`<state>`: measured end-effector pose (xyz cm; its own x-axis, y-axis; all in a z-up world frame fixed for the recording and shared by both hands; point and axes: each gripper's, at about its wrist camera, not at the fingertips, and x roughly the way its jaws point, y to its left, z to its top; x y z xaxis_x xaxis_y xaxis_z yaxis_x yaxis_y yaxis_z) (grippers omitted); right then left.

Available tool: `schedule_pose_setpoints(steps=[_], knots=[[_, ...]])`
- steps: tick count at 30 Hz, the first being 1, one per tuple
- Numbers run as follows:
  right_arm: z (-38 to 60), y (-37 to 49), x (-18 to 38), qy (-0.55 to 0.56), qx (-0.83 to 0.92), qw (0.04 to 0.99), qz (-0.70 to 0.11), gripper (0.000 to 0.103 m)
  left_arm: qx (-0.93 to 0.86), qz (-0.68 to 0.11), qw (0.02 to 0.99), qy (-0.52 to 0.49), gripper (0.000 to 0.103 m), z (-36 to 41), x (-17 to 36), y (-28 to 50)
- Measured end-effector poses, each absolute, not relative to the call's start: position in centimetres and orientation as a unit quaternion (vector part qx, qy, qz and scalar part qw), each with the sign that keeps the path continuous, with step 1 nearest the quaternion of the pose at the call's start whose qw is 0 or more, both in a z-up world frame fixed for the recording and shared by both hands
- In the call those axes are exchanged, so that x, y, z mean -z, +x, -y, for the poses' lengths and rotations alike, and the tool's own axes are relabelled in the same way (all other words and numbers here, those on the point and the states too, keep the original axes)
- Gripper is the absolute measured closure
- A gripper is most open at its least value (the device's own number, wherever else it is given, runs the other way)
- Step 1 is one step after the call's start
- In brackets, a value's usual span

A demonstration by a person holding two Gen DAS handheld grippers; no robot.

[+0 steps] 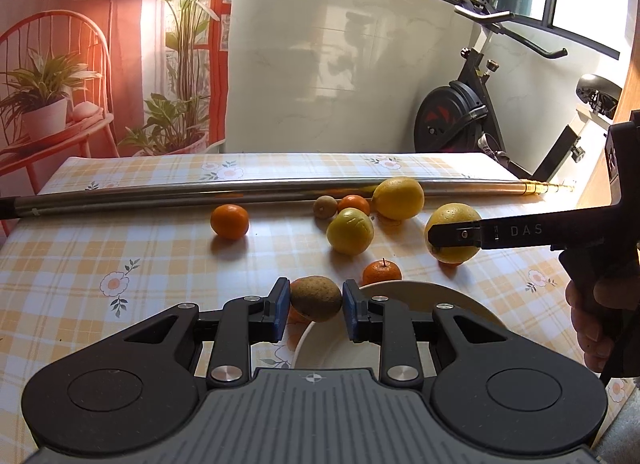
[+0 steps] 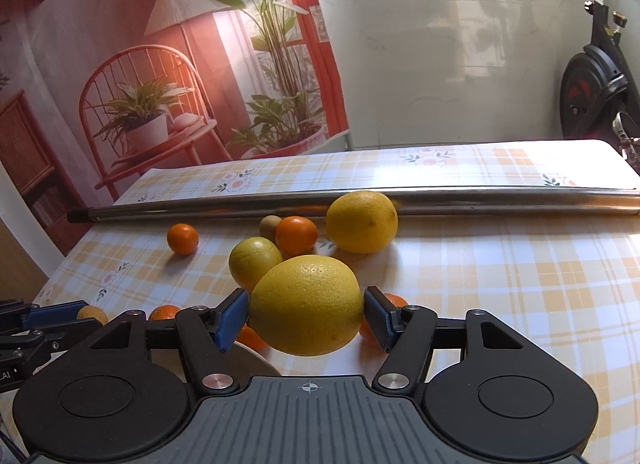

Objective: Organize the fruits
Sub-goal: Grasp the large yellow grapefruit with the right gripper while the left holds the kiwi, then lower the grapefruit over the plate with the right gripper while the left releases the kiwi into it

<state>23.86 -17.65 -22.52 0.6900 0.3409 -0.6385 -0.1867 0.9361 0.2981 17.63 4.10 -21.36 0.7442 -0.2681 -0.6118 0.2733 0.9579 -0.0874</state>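
**Both grippers loaded: kiwi left, yellow citrus right**

Left gripper [image 1: 315,301]: blue pads closed to a narrow gap, clamping a fuzzy brown oval kiwi [image 1: 316,297] on both sides. Kiwi sits over the rim of the white round plate [image 1: 460,296].

Right gripper [image 2: 306,314]: spread wide, pads pressed on both flanks of a large yellow dimpled citrus [image 2: 306,306], which looks lifted off the orange-checked floral tablecloth [image 2: 500,264].

On the cloth, left to right: lone small orange mandarin [image 2: 183,239], yellow-green round fruit [image 2: 253,260], small brown kiwi [image 2: 270,226] touching a second mandarin [image 2: 296,235], second large yellow citrus [image 2: 362,221] against the long steel tube [image 2: 480,198].
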Motion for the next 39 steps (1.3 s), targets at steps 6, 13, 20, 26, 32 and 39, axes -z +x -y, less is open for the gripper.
schedule_pose_setpoints(steps=[6, 13, 20, 26, 32, 39], knots=[[17.6, 21.0, 21.6, 0.117, -0.151, 0.917, -0.350, 0.044, 0.149, -0.326, 0.933, 0.020, 0.073, -3.4, 21.5, 16.4], [17.1, 18.9, 21.8, 0.116, -0.156, 0.911, -0.364, 0.044, 0.146, -0.335, 0.930, 0.029, 0.073, -3.3, 22.2, 15.5], [16.0, 18.3, 22.0, 0.099, -0.162, 0.906, -0.377, 0.044, 0.145, -0.344, 0.927, 0.039, 0.073, -2.9, 22.9, 15.1], [15.3, 18.2, 22.2, 0.088, -0.170, 0.902, -0.387, 0.044, 0.144, -0.353, 0.924, 0.040, 0.073, -2.9, 23.2, 15.2], [14.9, 18.3, 22.5, 0.080, -0.173, 0.900, -0.393, 0.044, 0.143, -0.360, 0.920, 0.048, 0.073, -2.7, 23.7, 15.2], [15.3, 18.6, 23.0, 0.086, -0.170, 0.896, -0.401, 0.044, 0.138, -0.368, 0.918, 0.051, 0.073, -2.7, 24.0, 15.3]])
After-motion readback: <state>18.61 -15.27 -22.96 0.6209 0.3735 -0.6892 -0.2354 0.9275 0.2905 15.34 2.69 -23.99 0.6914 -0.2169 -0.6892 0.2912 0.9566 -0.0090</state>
